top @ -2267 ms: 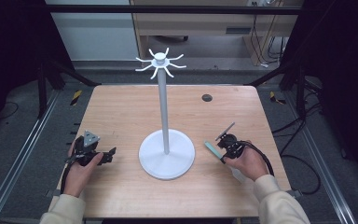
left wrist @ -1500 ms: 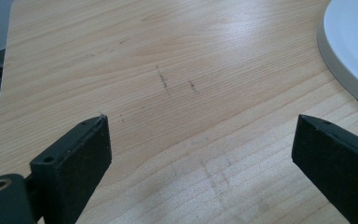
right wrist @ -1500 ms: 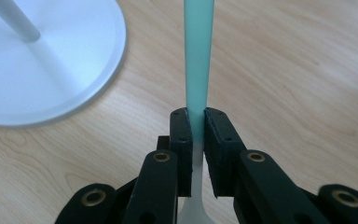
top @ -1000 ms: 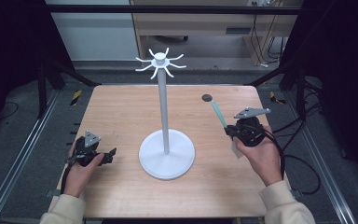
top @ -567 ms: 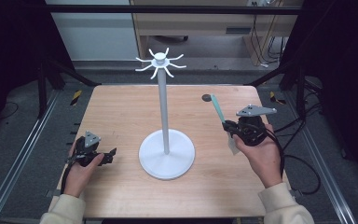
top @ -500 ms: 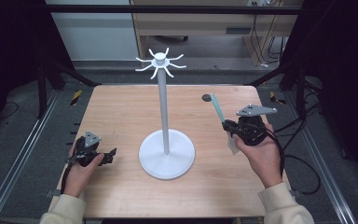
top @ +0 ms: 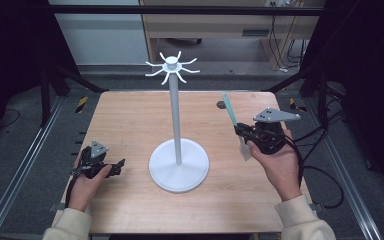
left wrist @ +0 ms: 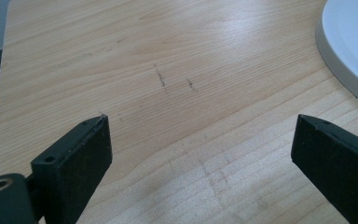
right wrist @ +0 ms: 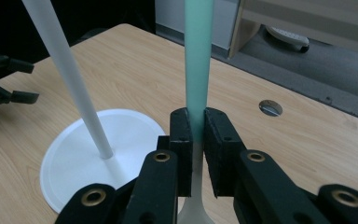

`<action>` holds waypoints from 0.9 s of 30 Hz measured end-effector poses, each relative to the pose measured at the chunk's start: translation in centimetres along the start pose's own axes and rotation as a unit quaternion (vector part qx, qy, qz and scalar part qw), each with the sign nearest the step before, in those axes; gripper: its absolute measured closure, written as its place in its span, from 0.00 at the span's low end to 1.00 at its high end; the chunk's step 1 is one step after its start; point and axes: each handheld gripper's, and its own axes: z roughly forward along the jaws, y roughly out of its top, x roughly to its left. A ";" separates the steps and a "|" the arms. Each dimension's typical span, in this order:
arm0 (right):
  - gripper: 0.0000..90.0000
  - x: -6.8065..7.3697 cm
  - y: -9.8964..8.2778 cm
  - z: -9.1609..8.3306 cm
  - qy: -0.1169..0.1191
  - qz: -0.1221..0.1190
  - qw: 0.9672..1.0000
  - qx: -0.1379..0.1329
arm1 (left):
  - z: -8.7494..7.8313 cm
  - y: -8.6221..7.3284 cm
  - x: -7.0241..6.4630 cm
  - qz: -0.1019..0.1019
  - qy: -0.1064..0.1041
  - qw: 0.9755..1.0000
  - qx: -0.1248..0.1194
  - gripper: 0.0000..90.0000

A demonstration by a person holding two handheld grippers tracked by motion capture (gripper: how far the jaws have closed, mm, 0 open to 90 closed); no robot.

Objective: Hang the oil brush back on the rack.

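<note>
Wooden table (top: 130,120) under dim surroundings, dark floor and metal rails at both sides. White stand (top: 178,125) upright at the table's middle, round base flat on the wood, hooked arms fanning from the top. Right gripper (top: 241,132) raised off the table to the right of the stand, jaws clamped on a spatula (top: 228,107): green handle up and tilted away, pale blade (top: 244,149) hanging below the jaws. Same grip from the right gripper view, pads (right wrist: 182,130) pressing the handle (right wrist: 198,60) from both sides. Left gripper (top: 116,167) low at the table's left edge, left of the base, jaws spread wide, bare wood between.
</note>
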 end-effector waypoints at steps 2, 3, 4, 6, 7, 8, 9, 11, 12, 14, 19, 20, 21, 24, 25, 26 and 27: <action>0.91 0.2 0.2 0.0 0.005 0.000 1.000 -0.008 | 0.0 0.0 0.0 -0.001 0.000 1.000 0.000 0.05; 0.91 0.4 0.4 -0.1 0.006 0.000 1.000 -0.010 | 0.0 0.0 0.0 -0.002 0.001 1.000 0.000 0.06; 0.91 0.5 0.5 -0.1 0.006 -0.002 1.000 -0.011 | 0.0 0.0 0.0 -0.002 0.001 1.000 0.000 0.06; 0.91 0.6 0.7 -0.2 0.010 -0.003 1.000 -0.018 | 0.0 0.0 0.0 -0.002 0.001 1.000 0.000 0.06; 0.91 0.7 0.8 -0.3 0.014 -0.001 1.000 -0.020 | 0.0 0.0 0.0 -0.002 0.001 1.000 0.000 0.06; 0.91 0.7 0.9 -0.3 0.015 0.000 1.000 -0.024 | 0.0 0.0 0.0 -0.002 0.000 1.000 0.001 0.06; 0.91 0.7 0.9 -0.3 0.017 0.002 0.999 -0.026 | 0.0 0.0 0.0 -0.002 0.000 1.000 0.000 0.06; 0.91 0.8 1.0 -0.4 0.021 0.005 0.999 -0.031 | 0.0 0.0 0.0 -0.003 0.000 1.000 0.000 0.06; 0.91 0.8 1.1 -0.4 0.021 0.007 0.999 -0.033 | 0.0 0.0 0.0 -0.002 0.000 1.000 0.001 0.06; 0.91 0.8 1.2 -0.5 0.025 0.007 0.999 -0.038 | 0.0 0.0 0.0 -0.002 0.000 1.000 0.001 0.06; 0.91 1.1 1.5 -0.8 0.031 0.009 0.998 -0.048 | 0.0 0.0 0.0 -0.002 -0.001 1.000 0.002 0.06; 0.91 1.2 1.6 -0.9 0.032 0.009 0.998 -0.050 | 0.0 0.0 0.0 -0.001 -0.001 1.000 0.002 0.06; 0.91 1.2 1.7 -1.0 0.032 0.008 0.998 -0.052 | 0.0 0.0 0.0 -0.001 -0.001 1.000 0.001 0.06; 0.91 1.4 2.0 -1.3 0.036 0.008 0.998 -0.060 | 0.0 0.0 0.0 -0.001 -0.001 1.000 0.002 0.06; 0.91 1.5 2.1 -1.4 0.037 0.007 0.997 -0.063 | 0.0 0.0 0.0 -0.001 -0.001 1.000 0.002 0.06; 0.91 1.5 2.2 -1.5 0.039 0.005 0.997 -0.064 | 0.0 0.0 0.0 -0.001 -0.001 1.000 0.002 0.06; 0.91 1.6 2.3 -1.6 0.041 0.006 0.997 -0.068 | 0.0 0.0 0.0 -0.001 -0.001 1.000 0.002 0.06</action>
